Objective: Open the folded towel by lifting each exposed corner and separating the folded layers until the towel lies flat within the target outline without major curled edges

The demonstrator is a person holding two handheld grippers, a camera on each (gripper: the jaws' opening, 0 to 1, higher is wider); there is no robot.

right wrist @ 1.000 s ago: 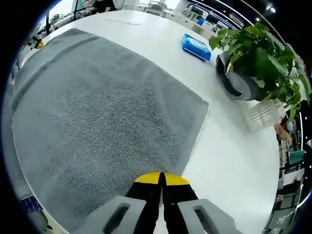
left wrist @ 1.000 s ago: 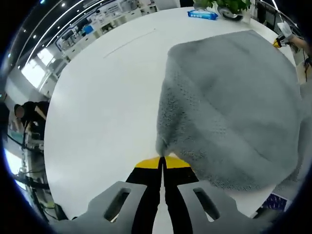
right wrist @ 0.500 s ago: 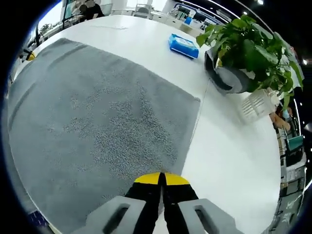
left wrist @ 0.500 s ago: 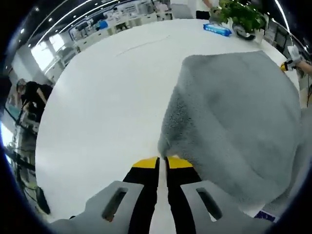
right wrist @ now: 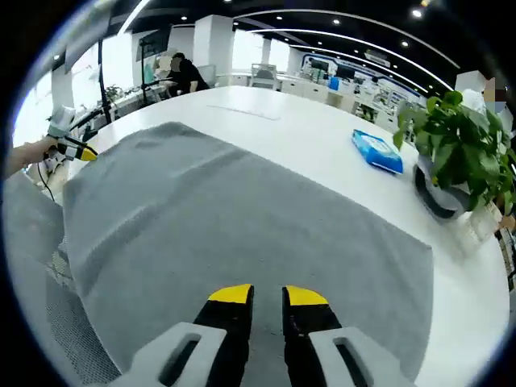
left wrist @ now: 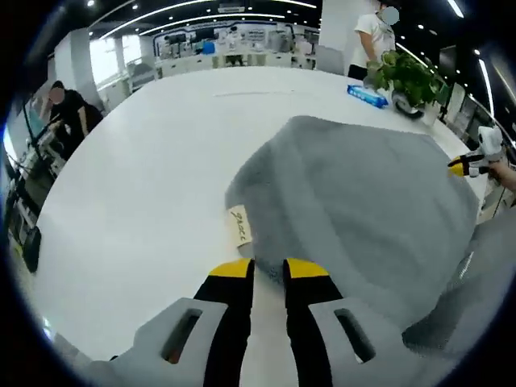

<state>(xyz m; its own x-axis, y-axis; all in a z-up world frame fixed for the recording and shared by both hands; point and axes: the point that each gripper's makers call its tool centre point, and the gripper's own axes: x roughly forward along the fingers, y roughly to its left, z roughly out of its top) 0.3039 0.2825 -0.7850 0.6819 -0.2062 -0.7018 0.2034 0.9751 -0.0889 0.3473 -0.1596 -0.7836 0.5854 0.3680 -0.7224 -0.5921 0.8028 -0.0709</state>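
Note:
The grey towel [left wrist: 363,201] lies spread across the white table [left wrist: 137,185]. Its near corner, with a small white label [left wrist: 239,226], rests just ahead of my left gripper [left wrist: 268,270], whose jaws stand open with nothing between them. At the far right edge of the left gripper view, the right gripper [left wrist: 472,164] shows with a hand. In the right gripper view the towel [right wrist: 242,218] stretches ahead, and my right gripper [right wrist: 268,295] hovers open over its near edge. The left gripper [right wrist: 72,145] sits at the towel's left corner.
A blue packet [right wrist: 376,151] and a potted plant [right wrist: 455,153] stand on the table beyond the towel's far right side. A person [left wrist: 375,36] stands behind the table. Another person [left wrist: 68,105] sits off its left side. A thin line [right wrist: 242,113] marks the far tabletop.
Both grippers have gone from shut on the towel's edge to open, letting it go. The left corner now lies down with its label showing. Both cameras have tilted up.

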